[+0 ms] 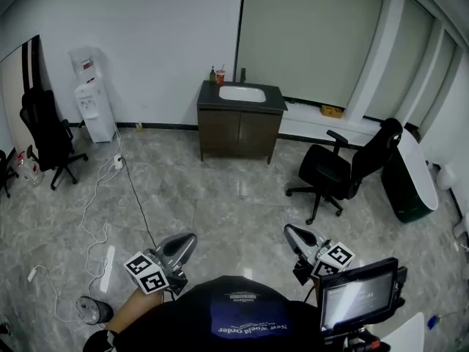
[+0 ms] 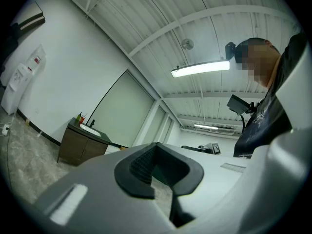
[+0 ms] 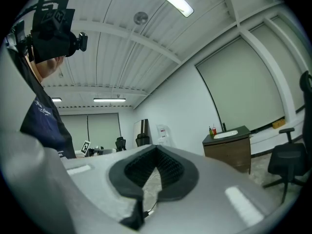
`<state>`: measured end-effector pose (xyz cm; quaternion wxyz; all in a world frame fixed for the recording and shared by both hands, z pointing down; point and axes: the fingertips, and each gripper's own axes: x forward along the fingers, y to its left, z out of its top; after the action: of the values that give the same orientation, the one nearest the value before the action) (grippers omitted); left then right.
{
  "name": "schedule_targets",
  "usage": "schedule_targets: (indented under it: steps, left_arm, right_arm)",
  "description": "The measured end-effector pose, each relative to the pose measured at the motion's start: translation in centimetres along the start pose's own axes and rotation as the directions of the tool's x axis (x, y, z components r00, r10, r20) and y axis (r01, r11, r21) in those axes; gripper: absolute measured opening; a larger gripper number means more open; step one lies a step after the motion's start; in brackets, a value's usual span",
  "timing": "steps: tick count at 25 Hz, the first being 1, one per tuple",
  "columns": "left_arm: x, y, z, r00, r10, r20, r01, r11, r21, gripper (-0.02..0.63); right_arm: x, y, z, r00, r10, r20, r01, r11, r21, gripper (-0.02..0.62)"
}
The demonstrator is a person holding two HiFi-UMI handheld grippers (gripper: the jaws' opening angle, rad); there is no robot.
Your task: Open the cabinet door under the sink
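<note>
Left gripper (image 1: 189, 239) and right gripper (image 1: 289, 231) are clenched empty, well apart from the closed sink cabinet (image 1: 238, 132)

The cabinet (image 1: 239, 132) stands against the far wall. The sink (image 1: 242, 93) sits in its top, with small bottles (image 1: 217, 75) at the sink's back left. A water cooler (image 1: 95, 108) stands well to the left, and a chair (image 1: 348, 169) is near the cabinet's right. A cable (image 1: 136, 196) lies on the floor (image 1: 220, 204) in front of the cooler.
</note>
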<state>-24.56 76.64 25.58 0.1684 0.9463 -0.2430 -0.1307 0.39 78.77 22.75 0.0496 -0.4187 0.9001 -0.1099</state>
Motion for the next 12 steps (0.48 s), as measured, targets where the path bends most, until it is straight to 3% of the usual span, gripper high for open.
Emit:
schedule_targets:
  steps: [12]
  left_arm:
    - [-5.4,5.6,2.4,0.998,0.056,-0.018,-0.056,0.998,-0.016,0.000]
  right_arm:
    - [7.7,3.2,-1.9,0.999,0.031,-0.030,-0.030,0.999,0.018,0.001]
